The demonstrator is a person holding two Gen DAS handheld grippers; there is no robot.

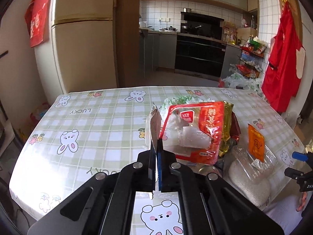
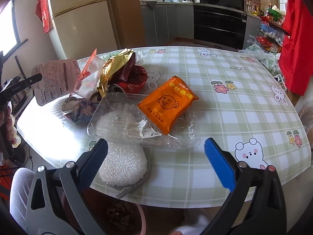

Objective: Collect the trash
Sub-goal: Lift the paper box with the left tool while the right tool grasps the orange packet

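Observation:
My left gripper (image 1: 156, 152) is shut on a flat pink-printed wrapper (image 1: 155, 126), held edge-on above the table; the same wrapper (image 2: 55, 80) shows in the right wrist view, off the table's left side. A trash pile lies on the table: a red and clear food bag (image 1: 195, 131), a gold foil wrapper (image 2: 115, 66), crushed cans (image 2: 125, 86), a clear plastic tray (image 2: 140, 121) and an orange sachet (image 2: 167, 104) on it. My right gripper (image 2: 156, 156) is open and empty, just in front of the tray.
A white sponge pad (image 2: 121, 166) lies at the table's near edge, partly under the tray. The table (image 2: 234, 98) has a green checked bunny cloth. A fridge (image 1: 84, 35) stands behind it. A bin (image 2: 121, 215) shows below the near edge.

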